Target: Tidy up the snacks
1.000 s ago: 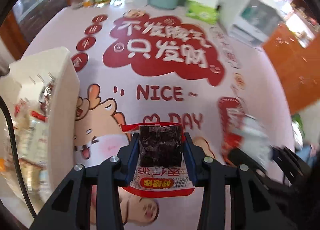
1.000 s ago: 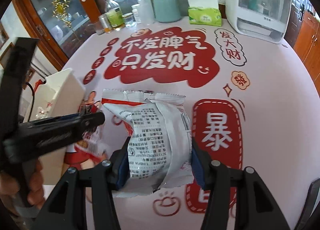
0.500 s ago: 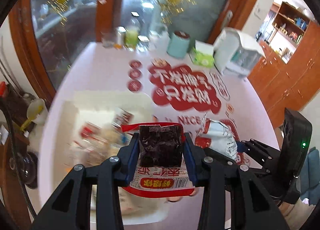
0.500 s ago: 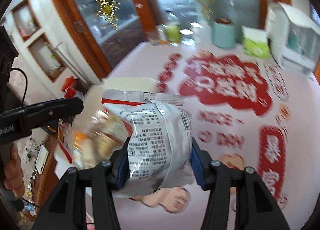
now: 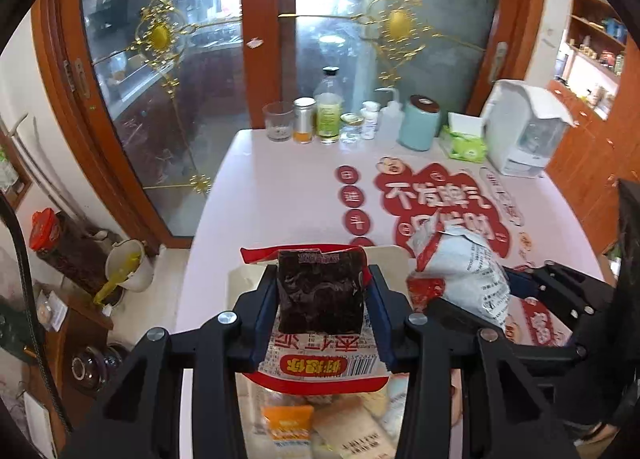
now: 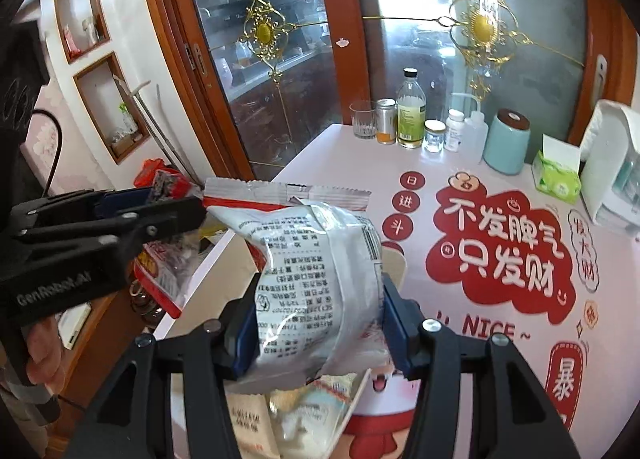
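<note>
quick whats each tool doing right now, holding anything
left tool: jaws opening, red snack packet between its pads
right tool: closed on the white snack bag

Box (image 5: pixel 394 255) mostly hidden — packets (image 6: pixel 316 411) inside it partly covered.

Red packet (image 5: pixel 320 363): red-and-white wrapper showing a dark slab, sitting upright between the blue pads of the left tongs (image 5: pixel 322 299), whose jaws are opening.
Silver packet (image 6: pixel 316 283): crinkled, puffy, printed text upside down, being pinched upright.
Box (image 6: pixel 394 267): pale, lying below both, holding more packets.
</note>
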